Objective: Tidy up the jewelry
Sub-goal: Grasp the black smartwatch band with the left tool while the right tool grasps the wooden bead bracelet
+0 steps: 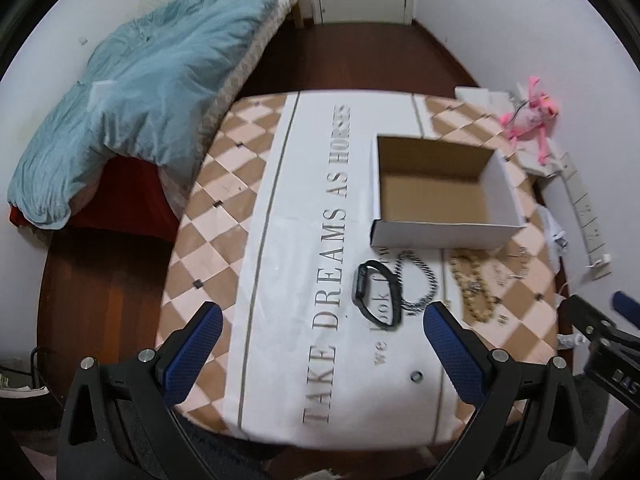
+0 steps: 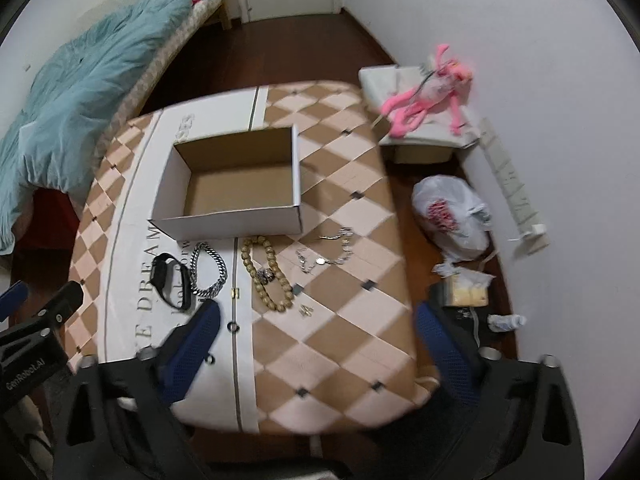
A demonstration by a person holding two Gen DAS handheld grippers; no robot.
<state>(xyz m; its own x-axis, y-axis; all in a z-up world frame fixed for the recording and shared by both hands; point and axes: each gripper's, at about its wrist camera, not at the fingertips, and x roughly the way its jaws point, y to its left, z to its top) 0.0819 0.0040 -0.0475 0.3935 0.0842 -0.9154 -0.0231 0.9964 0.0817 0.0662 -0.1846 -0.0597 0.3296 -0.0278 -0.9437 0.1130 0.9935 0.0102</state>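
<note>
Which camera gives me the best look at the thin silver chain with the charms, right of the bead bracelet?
The right wrist view: the thin silver chain lies whole and unblocked on the checkered table, right of the bead bracelet. In the left wrist view it is only a faint blur near the table's right edge.

printed words (image 1: 382, 312) part-hidden under watch (image 1: 376, 294) | tiny earrings (image 2: 307, 310) too small to make out

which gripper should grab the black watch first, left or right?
Probably left. The left gripper is open with the black watch lying just ahead between its fingers. From the right gripper the watch sits off to the left, past its left finger; the box is empty.
</note>
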